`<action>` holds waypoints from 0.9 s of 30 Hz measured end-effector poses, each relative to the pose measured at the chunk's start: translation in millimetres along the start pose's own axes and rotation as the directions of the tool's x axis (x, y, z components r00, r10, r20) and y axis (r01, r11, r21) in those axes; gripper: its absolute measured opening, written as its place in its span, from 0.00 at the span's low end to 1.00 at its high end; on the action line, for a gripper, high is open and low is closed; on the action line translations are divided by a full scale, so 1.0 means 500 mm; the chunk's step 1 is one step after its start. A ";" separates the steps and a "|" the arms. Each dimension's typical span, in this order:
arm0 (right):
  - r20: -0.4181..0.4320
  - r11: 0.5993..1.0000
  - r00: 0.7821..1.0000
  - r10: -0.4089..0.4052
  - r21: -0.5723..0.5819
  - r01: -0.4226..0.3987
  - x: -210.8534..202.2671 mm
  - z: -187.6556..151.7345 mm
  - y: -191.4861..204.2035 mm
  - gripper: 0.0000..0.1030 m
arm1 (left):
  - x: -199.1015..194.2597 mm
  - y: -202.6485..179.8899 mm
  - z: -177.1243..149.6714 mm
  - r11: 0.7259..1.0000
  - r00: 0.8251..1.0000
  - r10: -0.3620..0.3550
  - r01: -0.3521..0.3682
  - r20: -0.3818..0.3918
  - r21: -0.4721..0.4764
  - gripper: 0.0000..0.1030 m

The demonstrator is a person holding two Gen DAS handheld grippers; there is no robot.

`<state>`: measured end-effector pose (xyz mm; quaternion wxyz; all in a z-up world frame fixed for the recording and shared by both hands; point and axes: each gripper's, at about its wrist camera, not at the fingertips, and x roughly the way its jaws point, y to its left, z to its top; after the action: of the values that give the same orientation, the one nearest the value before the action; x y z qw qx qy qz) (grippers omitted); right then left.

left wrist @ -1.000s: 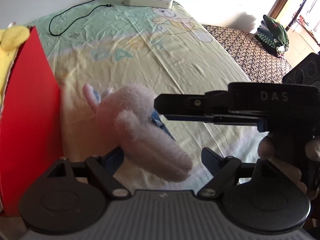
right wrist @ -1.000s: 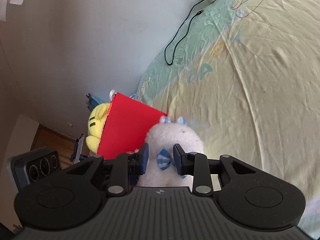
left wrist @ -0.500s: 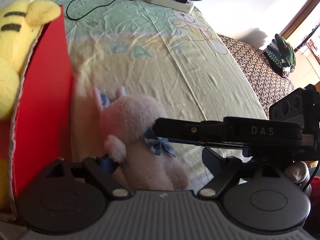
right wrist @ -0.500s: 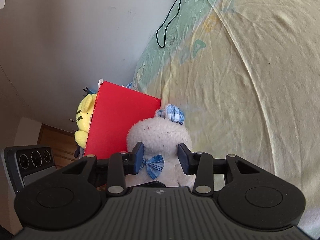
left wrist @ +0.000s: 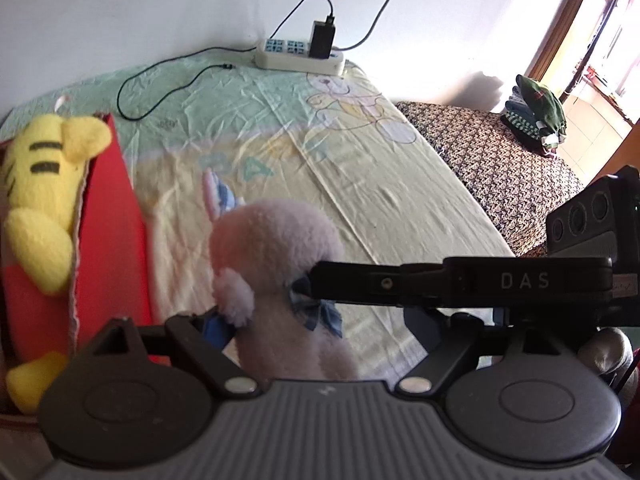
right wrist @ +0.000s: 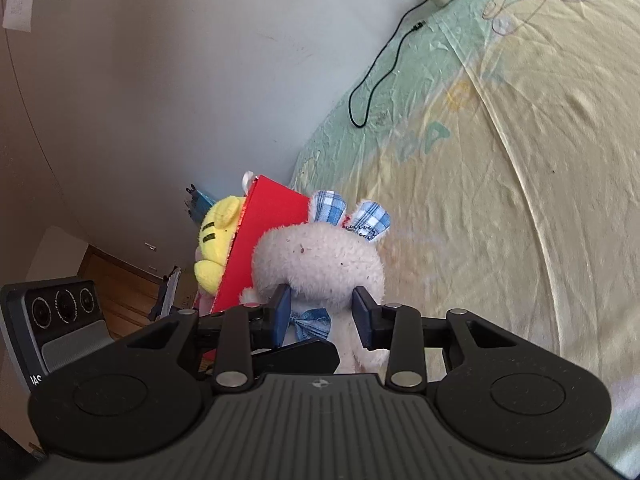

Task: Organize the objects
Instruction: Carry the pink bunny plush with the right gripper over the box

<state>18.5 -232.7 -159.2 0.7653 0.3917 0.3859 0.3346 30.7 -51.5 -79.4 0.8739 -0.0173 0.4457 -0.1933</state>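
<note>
Two black two-finger grippers meet at one plush rabbit [right wrist: 320,264], nearest item in both views. Right gripper [right wrist: 322,310]: blue-padded fingers press the rabbit's neck from both sides, pinching it just above a blue checked bow [right wrist: 312,322]. Left gripper [left wrist: 316,326]: fingers spread wide; the rabbit's body sits between them, its left pad against the plush, the other pad clear of it. Rabbit: fluffy, off-white to pinkish pile, rounded head, blue checked ears [right wrist: 350,216], short bead chain at the ears. It is upright over the bed sheet [left wrist: 360,184], just beside the red box [left wrist: 108,240]. Box: flat red card walls, raw cardboard edge; inside, a yellow plush tiger [left wrist: 44,184] with black stripes, soft and rounded. The right gripper's arm crosses the left wrist view, hiding part of the sheet. Sheet: creased cotton, pale yellow and green, cartoon bear print. Farther: black cable [left wrist: 160,92], white power strip [left wrist: 300,54] with black charger against the wall; patterned brown cover [left wrist: 492,164], folded green clothes [left wrist: 536,114].
</note>
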 end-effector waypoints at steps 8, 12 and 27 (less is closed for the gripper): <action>0.095 0.997 0.995 0.000 -0.083 0.008 -0.032 -0.018 0.084 0.36 | -0.084 -0.004 -0.005 0.998 0.992 -0.036 0.029 0.118 0.060 0.83; 0.133 0.993 0.991 0.011 -0.118 0.005 -0.034 -0.034 0.134 0.36 | -0.134 0.015 -0.011 0.997 0.983 -0.056 0.044 0.175 0.069 0.83; 0.175 0.970 0.982 0.076 -0.240 -0.032 0.061 -0.082 0.296 0.36 | -0.296 0.164 -0.045 0.998 0.948 -0.069 0.060 0.311 0.037 0.83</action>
<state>-32.9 -124.6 -58.2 0.8292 0.3374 0.2608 0.3614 -38.6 79.9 4.5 0.9268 -0.0505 0.2984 -0.2224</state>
